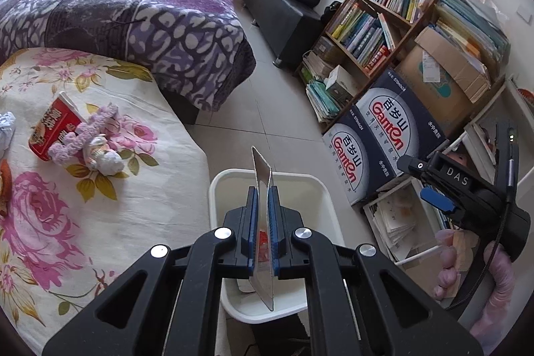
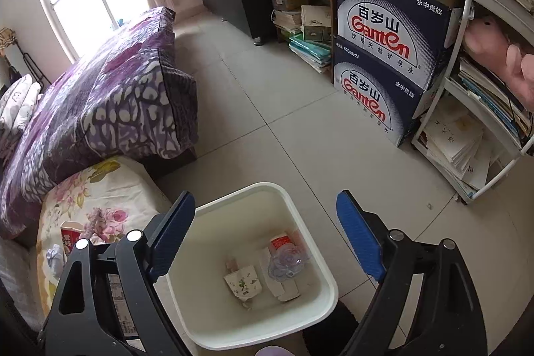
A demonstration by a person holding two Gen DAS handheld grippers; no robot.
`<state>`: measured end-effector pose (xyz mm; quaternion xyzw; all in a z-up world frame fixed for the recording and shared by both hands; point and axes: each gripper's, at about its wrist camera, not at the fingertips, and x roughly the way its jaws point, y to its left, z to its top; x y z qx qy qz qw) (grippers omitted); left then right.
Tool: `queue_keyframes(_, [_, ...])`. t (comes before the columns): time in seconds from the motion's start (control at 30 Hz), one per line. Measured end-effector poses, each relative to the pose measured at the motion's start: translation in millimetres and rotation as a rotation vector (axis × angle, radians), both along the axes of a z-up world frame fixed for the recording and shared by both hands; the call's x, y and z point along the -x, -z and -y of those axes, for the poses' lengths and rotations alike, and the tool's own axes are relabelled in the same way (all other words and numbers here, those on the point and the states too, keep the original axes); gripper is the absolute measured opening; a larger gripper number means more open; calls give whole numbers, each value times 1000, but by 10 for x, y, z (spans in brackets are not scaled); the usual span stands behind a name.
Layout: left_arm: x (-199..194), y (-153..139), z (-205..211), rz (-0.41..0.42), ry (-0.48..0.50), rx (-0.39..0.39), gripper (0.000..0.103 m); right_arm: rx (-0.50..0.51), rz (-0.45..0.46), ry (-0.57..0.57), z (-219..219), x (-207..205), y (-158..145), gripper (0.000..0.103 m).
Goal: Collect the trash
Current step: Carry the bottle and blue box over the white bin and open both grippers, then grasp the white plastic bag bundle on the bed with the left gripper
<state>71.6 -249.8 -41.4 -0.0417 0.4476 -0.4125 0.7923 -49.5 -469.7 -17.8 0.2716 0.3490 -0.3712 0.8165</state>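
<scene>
- The left gripper [image 1: 263, 222] points steeply down over the white bin [image 1: 320, 189], which stands on the tiled floor [image 1: 267, 109] at about 6 o'clock in the left wrist view.
- Its blue fingers [image 1: 252, 222] are pinched on a thin, flat silvery wrapper [image 1: 263, 186], held edge-on and upright; the wrapper's top corner sticks up toward 12 o'clock past the fingertips and its lower end hangs above the bin's opening.
- The right gripper [image 2: 265, 236] also tilts down over the bin [image 2: 330, 286], with its fingers [image 2: 358, 236] spread wide at 9 and 3 o'clock and nothing between them.
- In the left wrist view the right gripper [image 1: 430, 186] sits at 3 o'clock, held by a hand in a pink glove [image 1: 497, 272].
- Inside the bin lie a crumpled clear plastic piece [image 2: 287, 262], a small floral paper packet [image 2: 242, 284] and other scraps.
- On the flowered bed cover [image 1: 100, 222], at 9 o'clock, a red instant-noodle cup [image 1: 53, 129] lies on its side, touching a purple fuzzy item [image 1: 86, 132].
</scene>
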Motion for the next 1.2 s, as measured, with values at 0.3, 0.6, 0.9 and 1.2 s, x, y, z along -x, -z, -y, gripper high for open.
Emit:
queue_keyframes(0.3, [31, 224, 242, -49, 41, 2, 40, -2, 2, 16, 70, 45, 4, 85])
queue_keyframes(0.6, [-114, 109, -122, 10, -58, -53, 54, 36, -6, -35, -180, -150, -10, 88])
queue_keyframes(0.9, [-332, 86, -617, 100, -188, -222, 83, 99, -71, -171, -777, -603, 45, 95])
queue_keyframes(1.2, [-848, 300, -1367, 103, -440, -496, 87, 112, -114, -309, -1366, -1021, 166, 96])
